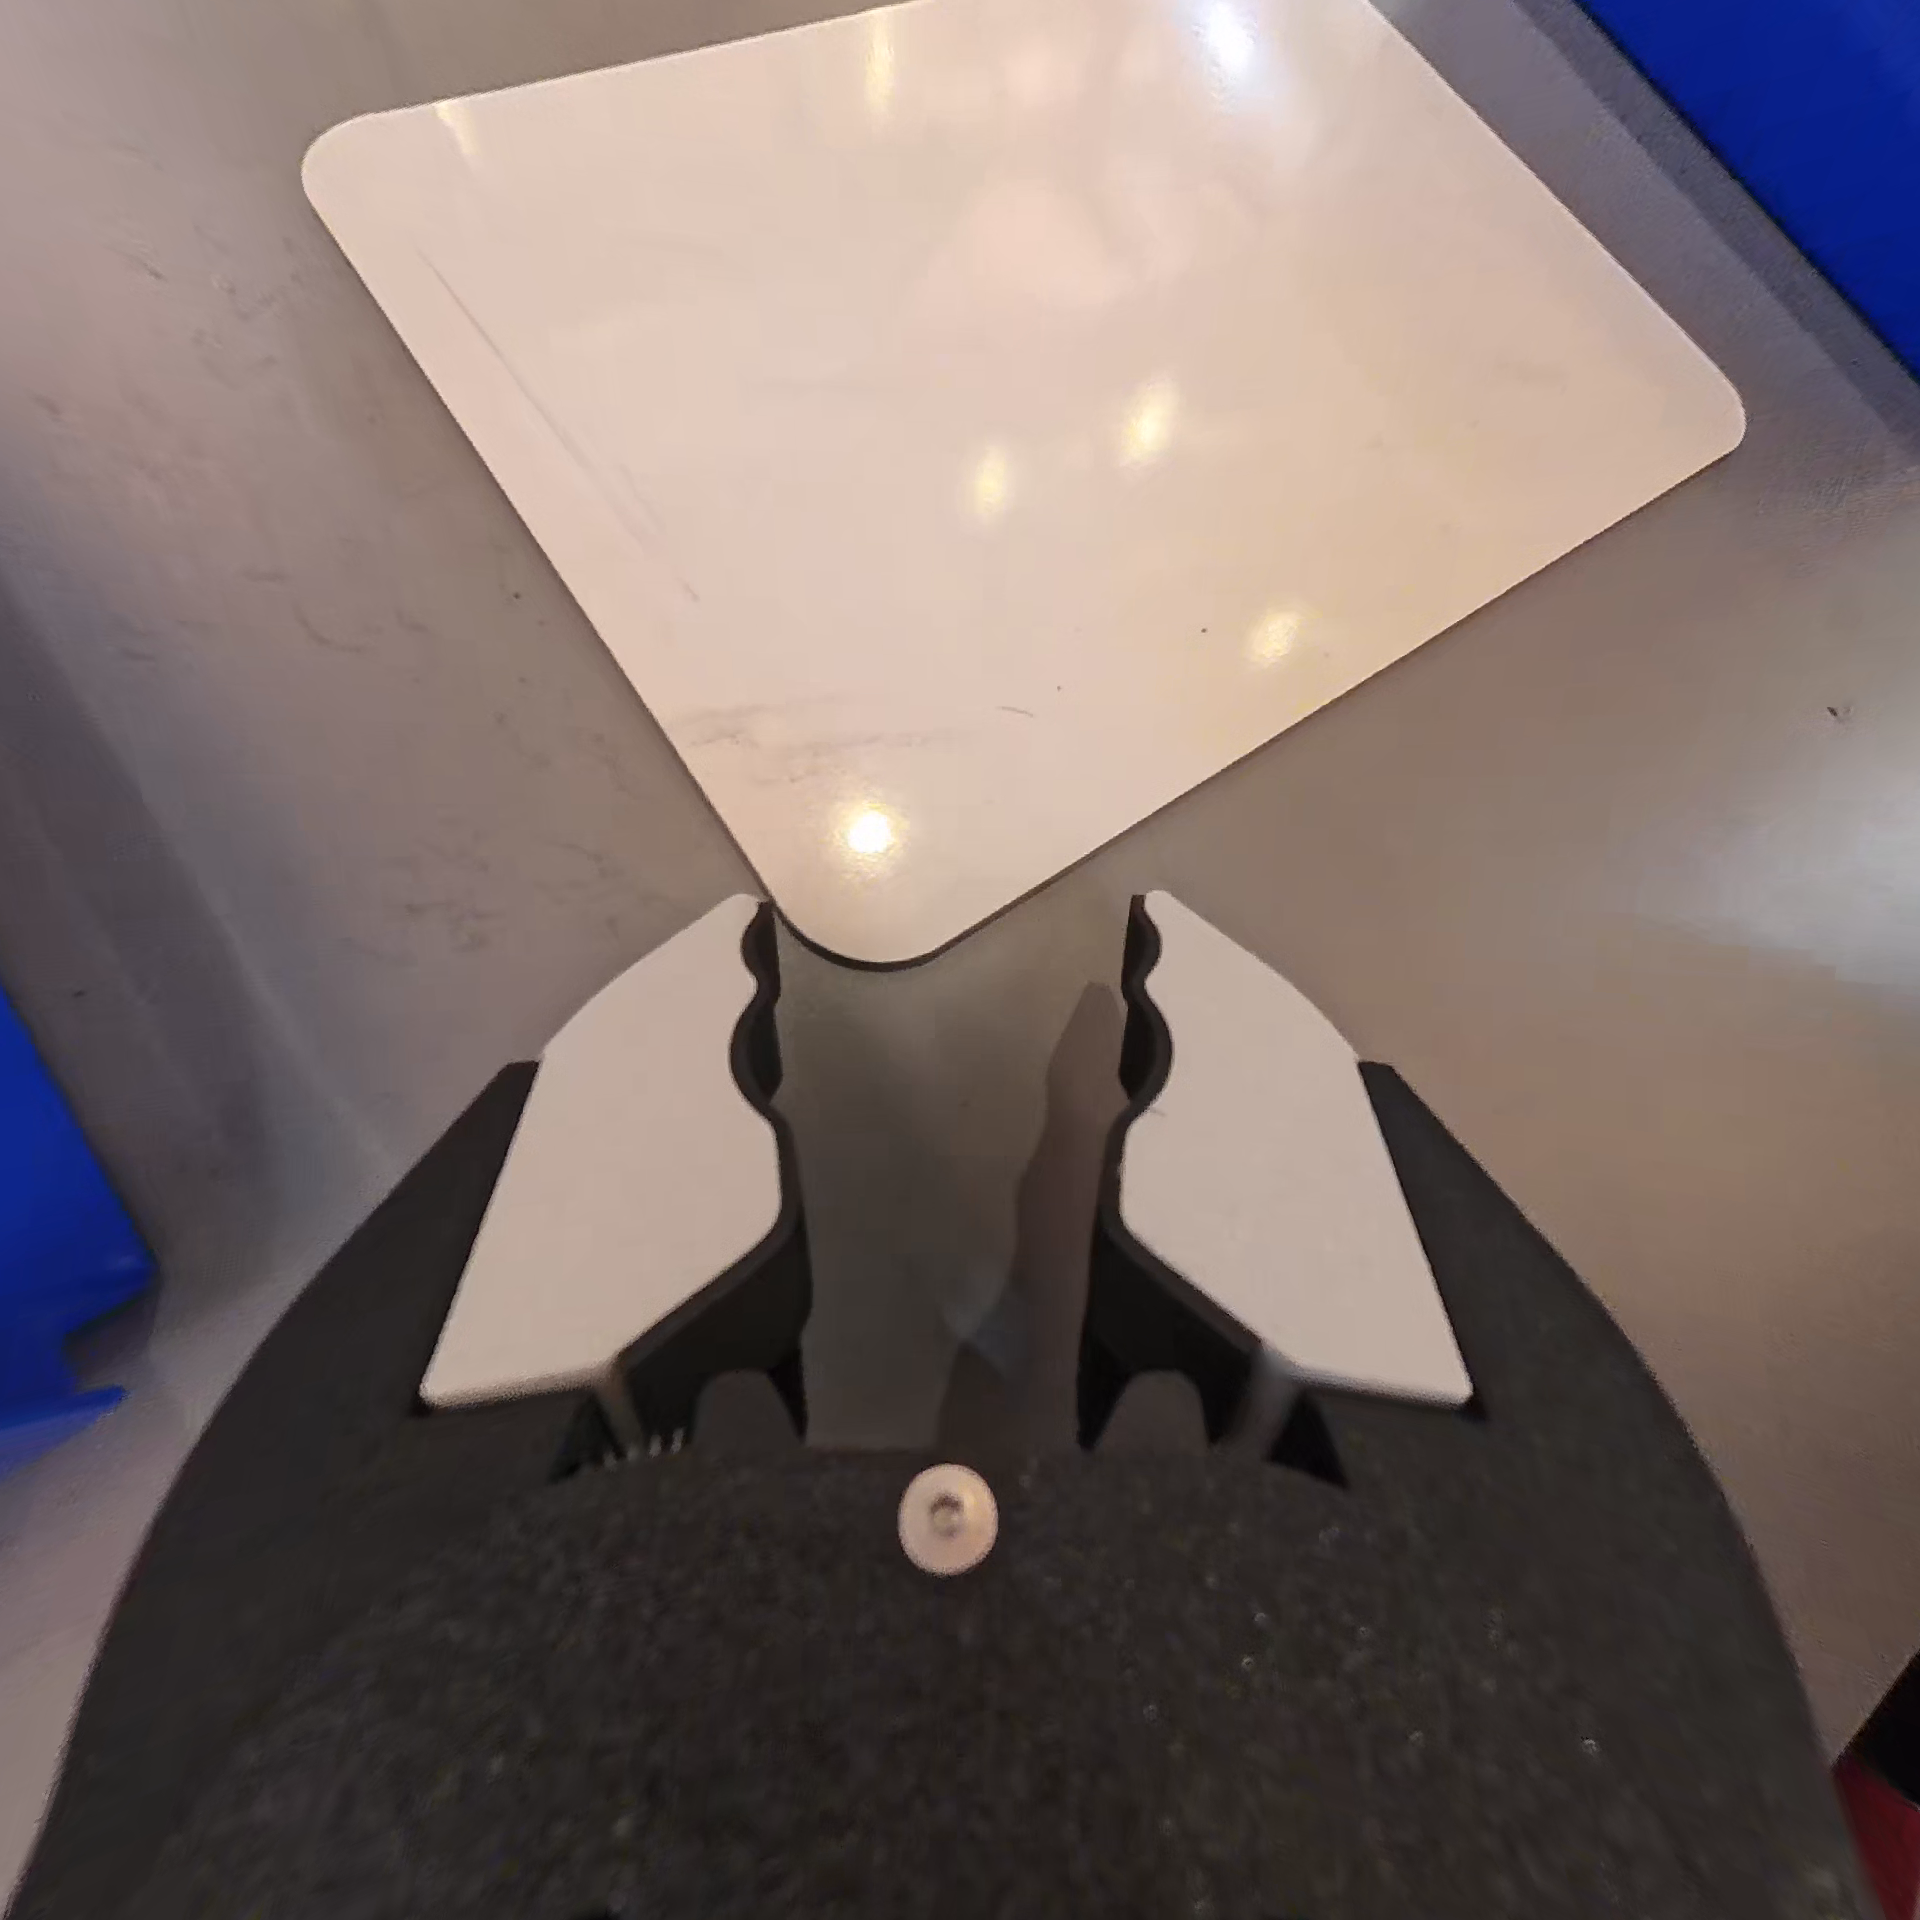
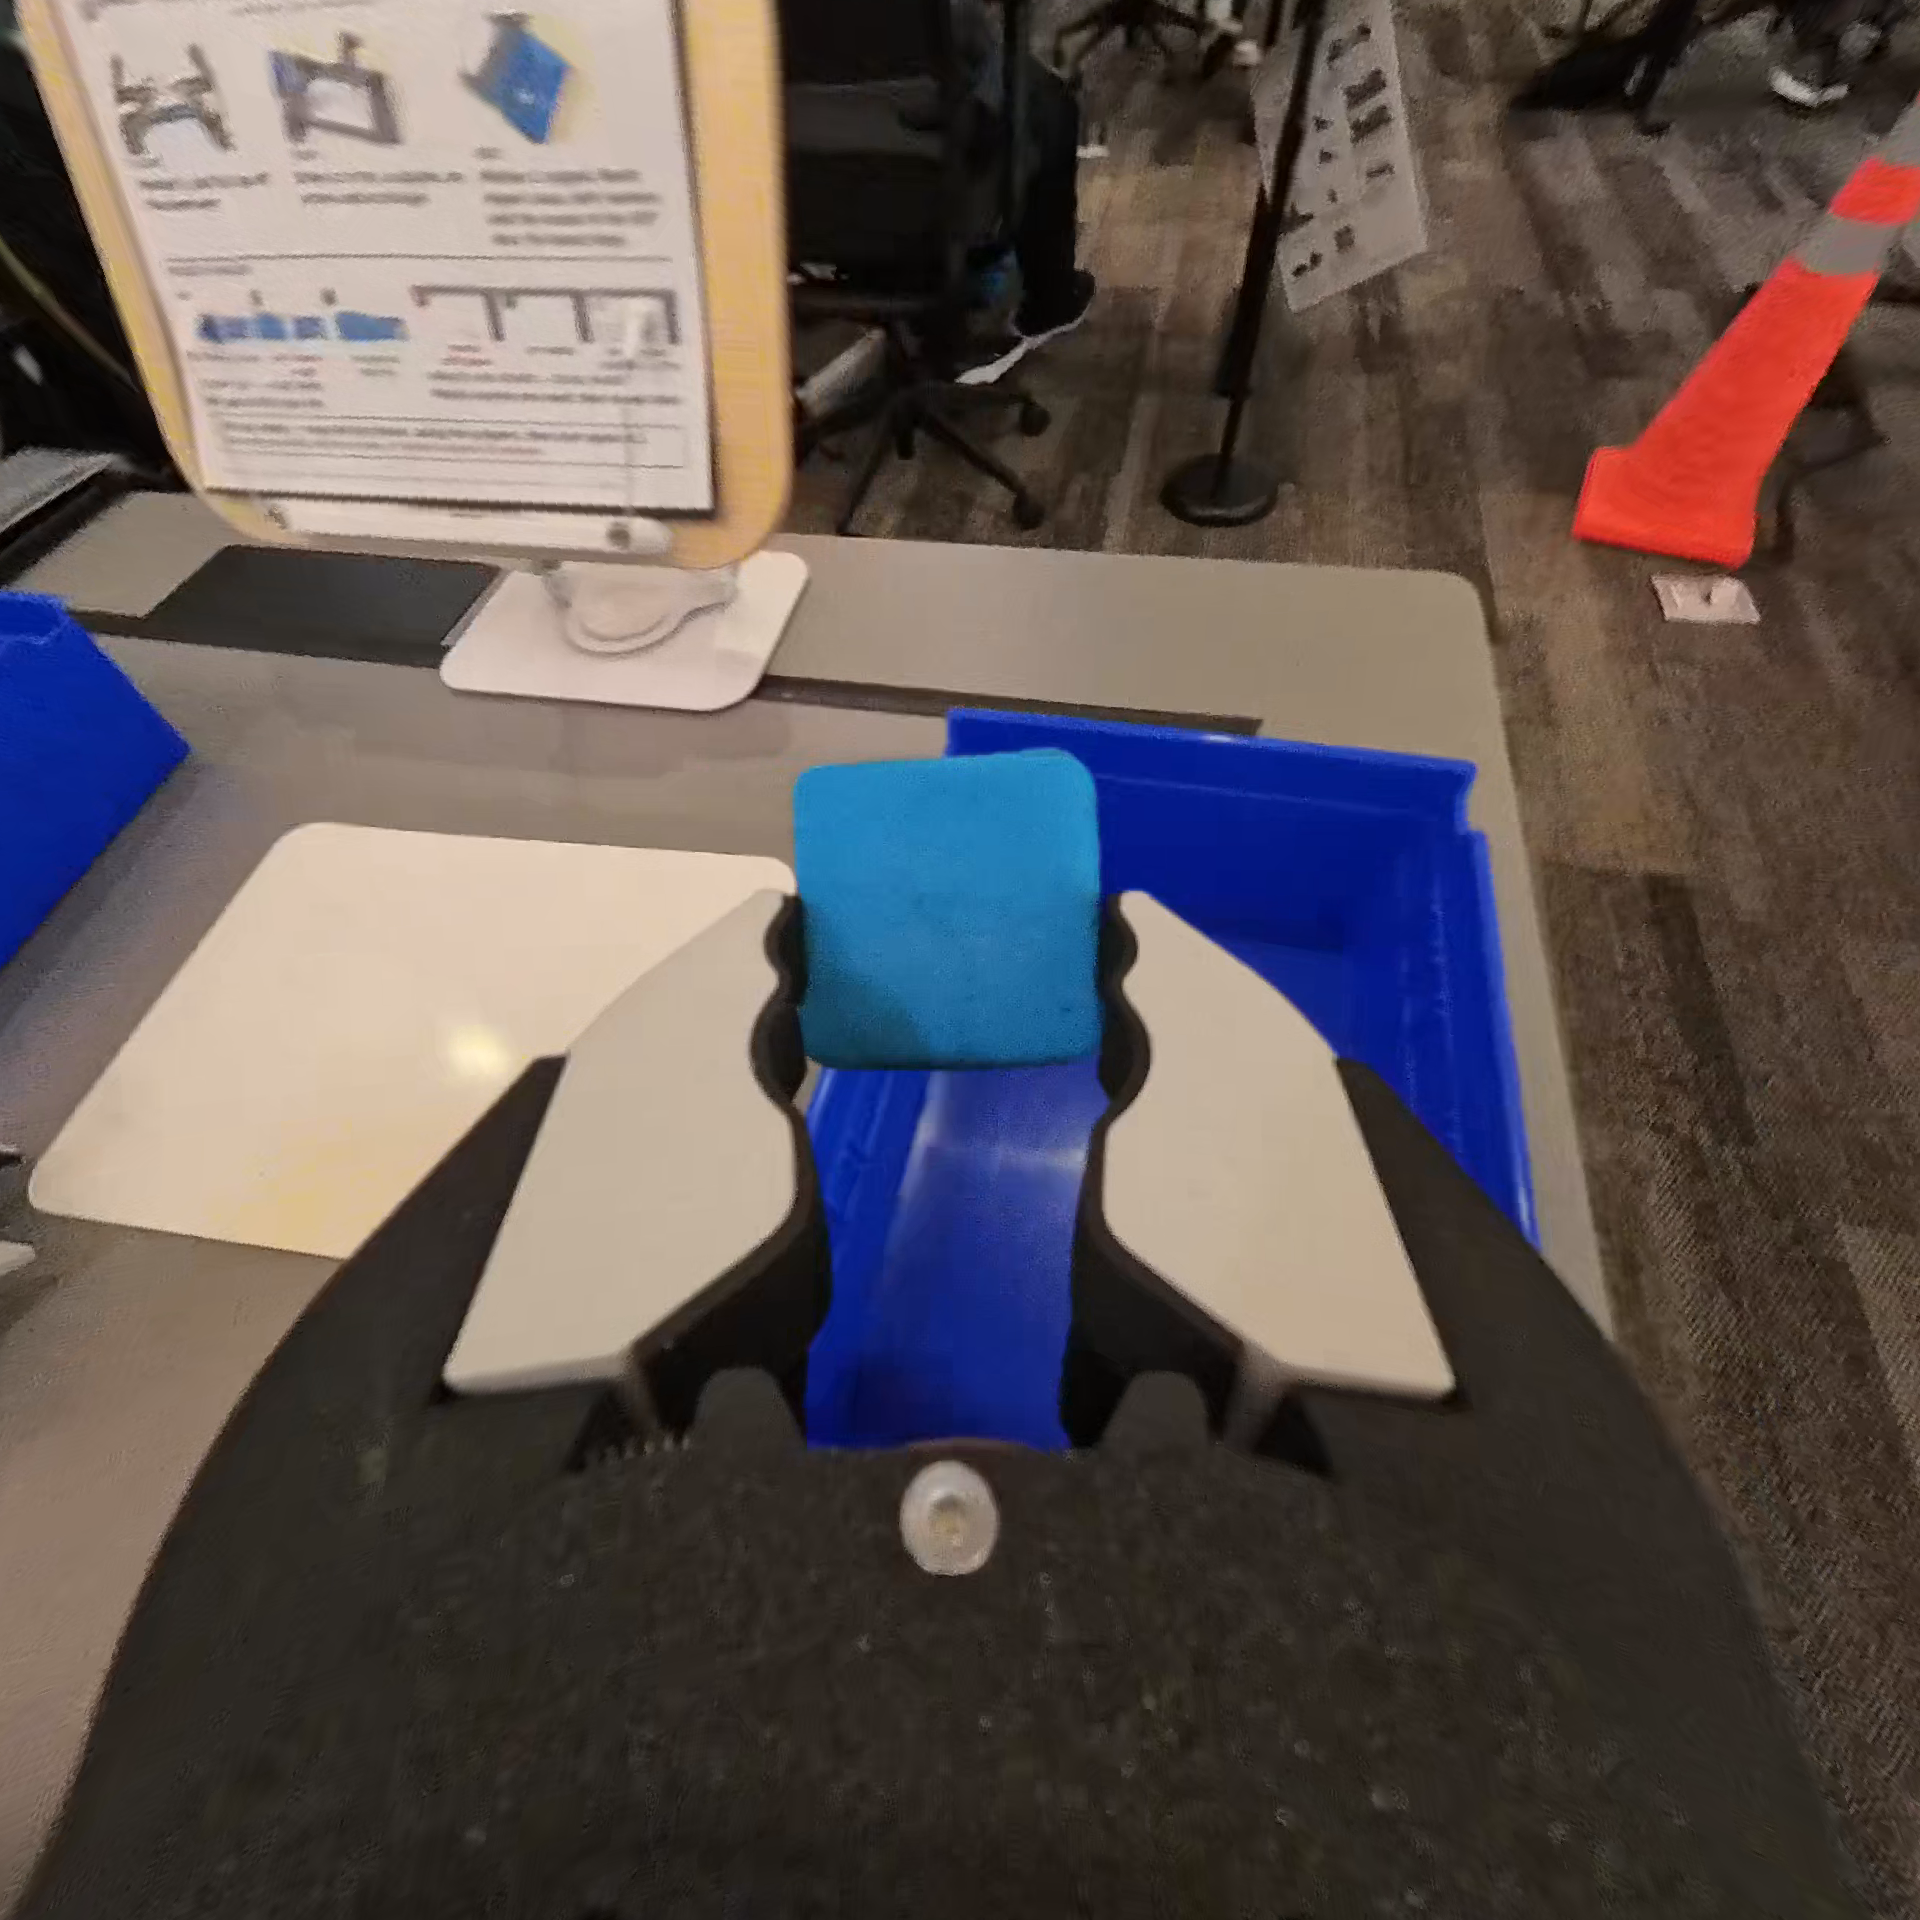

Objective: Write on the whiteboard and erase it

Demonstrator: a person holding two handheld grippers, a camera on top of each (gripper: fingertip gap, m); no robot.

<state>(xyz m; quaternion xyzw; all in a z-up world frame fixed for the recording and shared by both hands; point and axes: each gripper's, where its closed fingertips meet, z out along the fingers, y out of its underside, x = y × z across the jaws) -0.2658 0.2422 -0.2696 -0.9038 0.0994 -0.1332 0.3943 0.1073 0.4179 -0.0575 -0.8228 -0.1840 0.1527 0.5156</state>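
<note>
Spreading under everything is a grey tabletop, with patterned carpet floor beyond its far and right edges. On the carpet lie an orange cone tipped on its side and a black pole stand carrying a sign.

At the tabletop's far side stands a placard with a pale wooden border and a printed sheet, on a white base; a dark mat lies beside that base.

Two blue bins sit on the tabletop. The right blue bin lies directly below the right claw; the parts of its inside that show hold nothing, though the claw hides much of it. The left blue bin shows only a corner, so its contents cannot be told.

Between the bins lies the whiteboard, a flat white sheet with rounded corners, flat on the tabletop. Its glossy face carries ceiling-light reflections, faint grey smears near its closest corner, a thin line along its left edge and a few dark specks.

The left claw hangs above the tabletop with its fingers spread and nothing between them, its tips just at the whiteboard's nearest corner.

The right claw is clamped on a light blue eraser, a soft rounded block held at the fingertips above the right blue bin.
</note>
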